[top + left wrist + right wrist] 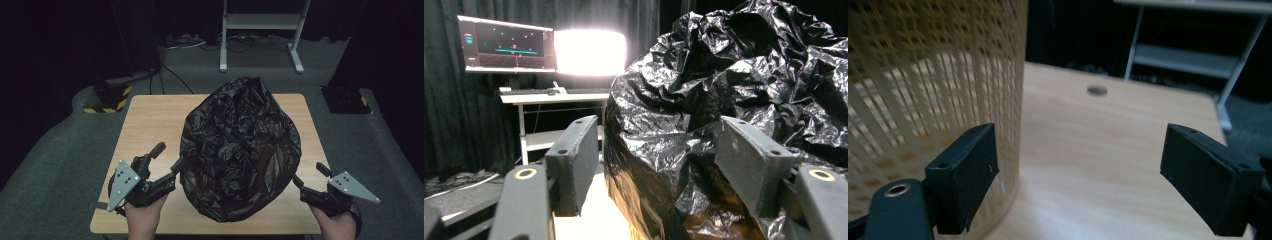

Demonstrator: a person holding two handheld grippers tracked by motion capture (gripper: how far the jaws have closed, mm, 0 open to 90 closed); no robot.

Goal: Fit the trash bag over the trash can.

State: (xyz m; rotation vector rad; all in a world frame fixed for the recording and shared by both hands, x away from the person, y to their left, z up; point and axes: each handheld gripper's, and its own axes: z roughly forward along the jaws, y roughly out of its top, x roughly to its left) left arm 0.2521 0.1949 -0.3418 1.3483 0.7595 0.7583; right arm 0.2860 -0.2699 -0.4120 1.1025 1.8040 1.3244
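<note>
1. On the wooden table (150,117), a black plastic bag (240,145) covers a yellow mesh basket (933,90).
2. Left of the bag, left gripper (167,158): jaws wide, one pad touching plastic.
3. Right of the bag, right gripper (311,175): jaws wide, empty.

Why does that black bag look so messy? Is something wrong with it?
The crumpled black plastic bag sits bunched and lopsided over a pale mesh basket on the wooden table, not pulled smooth. Both claws are open beside it. Nothing looks spilled or torn.
</note>
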